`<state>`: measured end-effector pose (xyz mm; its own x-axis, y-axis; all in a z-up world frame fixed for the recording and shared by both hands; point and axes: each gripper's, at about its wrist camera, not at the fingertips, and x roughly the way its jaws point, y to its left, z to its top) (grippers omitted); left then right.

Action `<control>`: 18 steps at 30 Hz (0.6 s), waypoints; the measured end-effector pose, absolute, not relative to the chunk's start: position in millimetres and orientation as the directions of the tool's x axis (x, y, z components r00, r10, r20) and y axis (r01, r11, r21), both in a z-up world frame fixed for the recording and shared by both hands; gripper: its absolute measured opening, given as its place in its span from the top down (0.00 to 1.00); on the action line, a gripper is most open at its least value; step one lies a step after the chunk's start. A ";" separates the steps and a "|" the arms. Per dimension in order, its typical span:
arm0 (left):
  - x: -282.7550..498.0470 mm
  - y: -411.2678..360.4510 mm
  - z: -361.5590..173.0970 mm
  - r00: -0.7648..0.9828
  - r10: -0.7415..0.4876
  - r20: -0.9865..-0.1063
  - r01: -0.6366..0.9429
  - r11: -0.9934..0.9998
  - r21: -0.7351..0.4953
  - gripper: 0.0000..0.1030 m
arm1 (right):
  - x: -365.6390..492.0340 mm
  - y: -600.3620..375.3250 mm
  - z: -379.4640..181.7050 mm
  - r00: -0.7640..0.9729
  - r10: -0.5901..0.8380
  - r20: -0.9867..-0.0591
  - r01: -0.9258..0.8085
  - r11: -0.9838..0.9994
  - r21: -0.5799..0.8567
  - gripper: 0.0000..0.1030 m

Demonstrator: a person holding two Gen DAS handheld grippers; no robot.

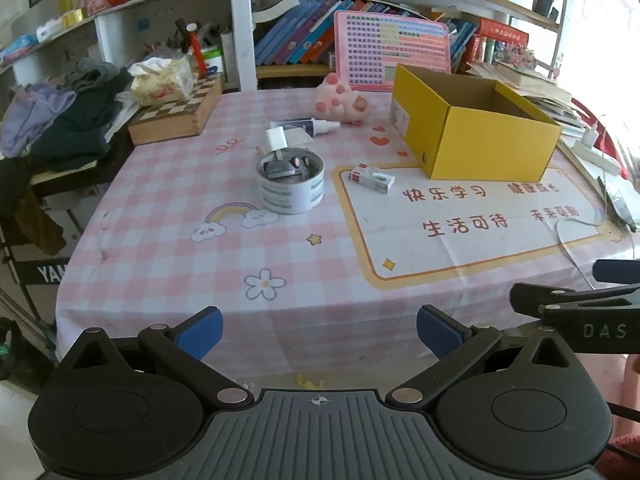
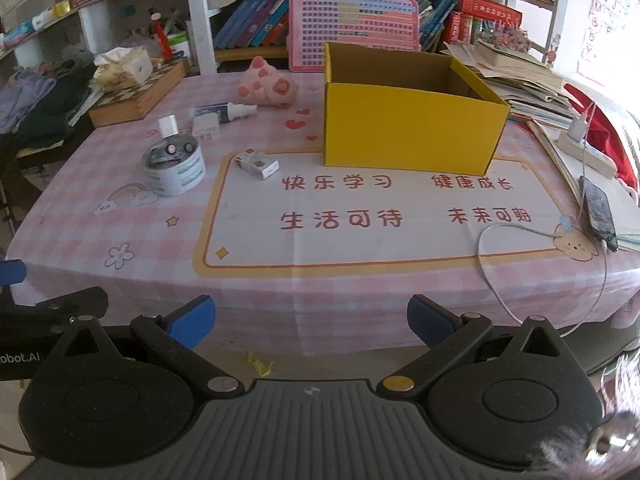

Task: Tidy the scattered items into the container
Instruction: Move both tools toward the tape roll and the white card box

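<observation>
An open yellow cardboard box [image 1: 484,140] [image 2: 408,132] stands on the pink checked tablecloth at the far right. A roll of tape [image 1: 290,188] [image 2: 176,170] holding a small toy car lies mid-left. A small red and white box [image 1: 372,178] [image 2: 258,166] lies in front of the yellow box. A white charger block [image 1: 278,138] [image 2: 206,128], a white tube [image 1: 306,126] [image 2: 224,112] and a pink plush paw [image 1: 340,102] [image 2: 268,86] lie further back. My left gripper [image 1: 320,332] and right gripper [image 2: 310,322] are both open and empty, above the table's near edge.
A wooden chessboard box [image 1: 176,114] with a tissue pack sits at the back left beside piled clothes. A phone [image 2: 598,212] on a white cable, a power strip and stacked books lie along the right edge. Bookshelves stand behind the table.
</observation>
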<state>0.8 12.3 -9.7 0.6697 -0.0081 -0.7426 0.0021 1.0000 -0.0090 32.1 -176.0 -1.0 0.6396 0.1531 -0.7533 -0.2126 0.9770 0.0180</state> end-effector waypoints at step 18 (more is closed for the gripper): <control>-0.7 40.8 -7.6 0.681 0.014 -0.732 -0.060 0.998 -0.036 0.00 | 40.3 -148.2 5.5 0.632 0.228 -0.741 -0.304 0.952 0.034 0.11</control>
